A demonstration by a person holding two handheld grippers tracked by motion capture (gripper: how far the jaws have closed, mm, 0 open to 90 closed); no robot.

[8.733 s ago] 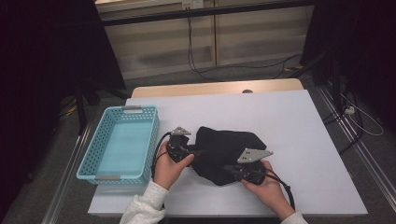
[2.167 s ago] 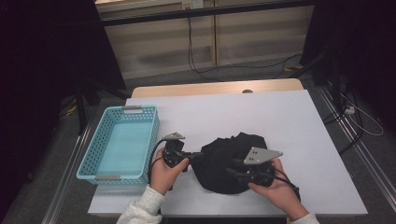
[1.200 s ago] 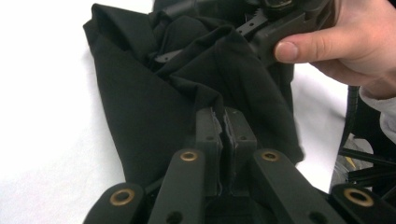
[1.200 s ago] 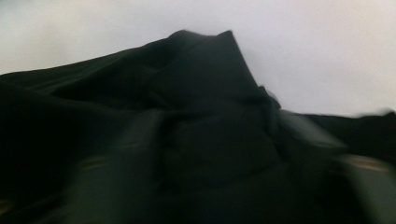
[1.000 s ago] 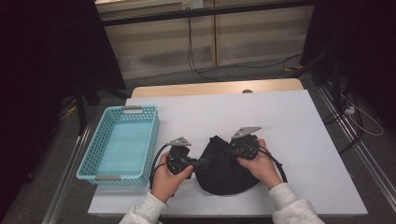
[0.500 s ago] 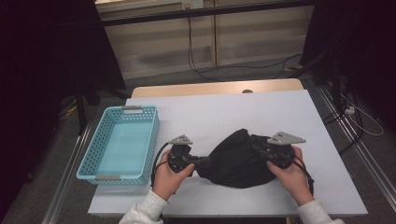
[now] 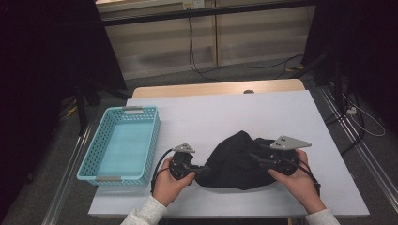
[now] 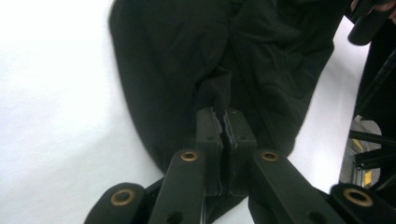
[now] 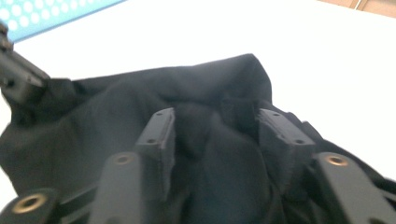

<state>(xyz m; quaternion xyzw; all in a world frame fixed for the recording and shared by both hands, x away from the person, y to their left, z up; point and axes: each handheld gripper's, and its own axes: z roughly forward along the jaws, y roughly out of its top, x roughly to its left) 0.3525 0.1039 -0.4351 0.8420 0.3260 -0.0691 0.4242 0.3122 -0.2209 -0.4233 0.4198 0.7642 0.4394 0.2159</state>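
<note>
left fingers: my left gripper (image 8: 223, 128) was pinched tight on a bunched fold at the near-left edge of the black cloth (image 7: 239, 161); pads together with fabric squeezed between them
right fingers: my right gripper (image 9: 217, 135) had just been opening; jaws stood apart, cloth bulging up between them, pads not pressing on it as far as I could see
cloth spot: lay crumpled on the white table (image 7: 225, 117), near the front edge, between my two hands; well to the right of the blue basket (image 7: 119, 145), not touching it
feel: honestly looked light and floppy, zero stiffness; it sagged and wrinkled wherever it wasn't held; not fragile, and I'd guess not slippery against the pads
where to grab: I figured a hem or corner on the right side beat the puffy middle; a thick fold would slip less than a single layer
watch out: one-sided hold meant the rest would just drag and bunch
</note>
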